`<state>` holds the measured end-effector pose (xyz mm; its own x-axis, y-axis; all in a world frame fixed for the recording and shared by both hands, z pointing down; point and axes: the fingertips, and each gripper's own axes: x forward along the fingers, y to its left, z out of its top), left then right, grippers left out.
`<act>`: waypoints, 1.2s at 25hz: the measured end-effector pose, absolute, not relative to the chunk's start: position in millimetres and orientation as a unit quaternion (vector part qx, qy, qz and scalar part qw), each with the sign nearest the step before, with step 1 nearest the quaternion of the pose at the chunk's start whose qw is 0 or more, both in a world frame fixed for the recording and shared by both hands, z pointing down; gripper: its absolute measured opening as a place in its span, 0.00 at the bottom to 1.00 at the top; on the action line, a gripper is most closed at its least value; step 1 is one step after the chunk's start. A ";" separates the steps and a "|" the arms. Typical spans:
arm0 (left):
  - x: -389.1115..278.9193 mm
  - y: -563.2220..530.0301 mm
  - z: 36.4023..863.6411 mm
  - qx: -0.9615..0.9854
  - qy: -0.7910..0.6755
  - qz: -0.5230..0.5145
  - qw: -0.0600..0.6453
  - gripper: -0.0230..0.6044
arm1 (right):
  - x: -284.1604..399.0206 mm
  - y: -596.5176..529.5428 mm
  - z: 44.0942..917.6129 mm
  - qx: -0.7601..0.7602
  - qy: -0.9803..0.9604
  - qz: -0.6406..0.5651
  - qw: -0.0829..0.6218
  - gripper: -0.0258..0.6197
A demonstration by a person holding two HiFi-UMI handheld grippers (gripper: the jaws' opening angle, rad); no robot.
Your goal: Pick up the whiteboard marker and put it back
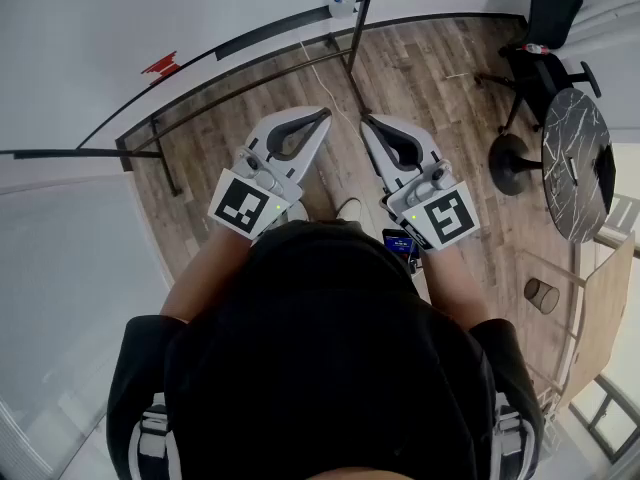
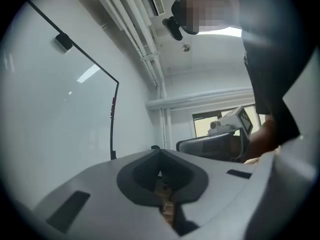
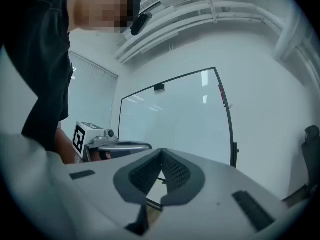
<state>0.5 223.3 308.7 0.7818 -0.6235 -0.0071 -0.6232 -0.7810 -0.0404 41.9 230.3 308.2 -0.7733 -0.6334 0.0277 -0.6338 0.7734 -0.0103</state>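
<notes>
Two white handheld grippers, the left gripper (image 1: 322, 116) and the right gripper (image 1: 370, 123), are held level above a brown wood-plank floor (image 1: 440, 78). Each has its jaws pressed together at the tips, with nothing between them. What appears to be the small red whiteboard marker (image 1: 160, 66) sits on the black-framed whiteboard (image 1: 80, 38), ahead and to the left. It is well apart from both and nearer the left gripper, its length seemingly along the frame. A black office chair (image 1: 540, 68) and a round marble-patterned table (image 1: 575, 158) stand to the right.

You have two grippers in hand, the left gripper (image 1: 324, 116) and the right gripper (image 1: 367, 121); around you stand one whiteboard (image 3: 175, 119), one office chair (image 1: 540, 68), one round counter (image 1: 577, 163) and one small brown cylinder (image 1: 541, 295).
</notes>
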 end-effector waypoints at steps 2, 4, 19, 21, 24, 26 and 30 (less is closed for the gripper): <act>-8.6 228.0 310.5 -0.942 0.335 -0.006 0.018 0.04 | 33.0 236.4 308.8 0.333 -0.943 0.011 0.009 0.03; -15.6 232.7 311.5 -0.942 0.336 -0.009 0.019 0.04 | 26.7 242.6 309.2 0.333 -0.943 0.011 0.008 0.03; -65.5 249.3 309.5 -0.948 0.319 0.004 0.022 0.04 | -20.6 259.7 306.1 0.361 -0.933 0.013 -0.001 0.03; -74.6 246.6 311.3 -0.949 0.316 0.006 0.019 0.04 | -32.4 258.1 310.3 0.359 -0.933 0.015 0.004 0.03; -88.4 244.5 311.2 -0.950 0.311 0.010 0.016 0.04 | -50.0 257.3 312.9 0.357 -0.934 0.017 0.009 0.03; -98.0 243.3 311.5 -0.951 0.307 0.012 0.016 0.04 | -61.1 256.4 312.0 0.358 -0.933 0.016 0.006 0.03; -114.0 240.9 314.4 -0.954 0.300 0.014 0.016 0.04 | -75.9 254.2 315.3 0.368 -0.930 0.010 0.015 0.03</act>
<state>-114.0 240.9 314.4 0.8193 -0.5722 -0.0367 -0.5731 -0.8192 -0.0230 -75.9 254.2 315.3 -0.7292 -0.6834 0.0345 -0.6840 0.7294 -0.0077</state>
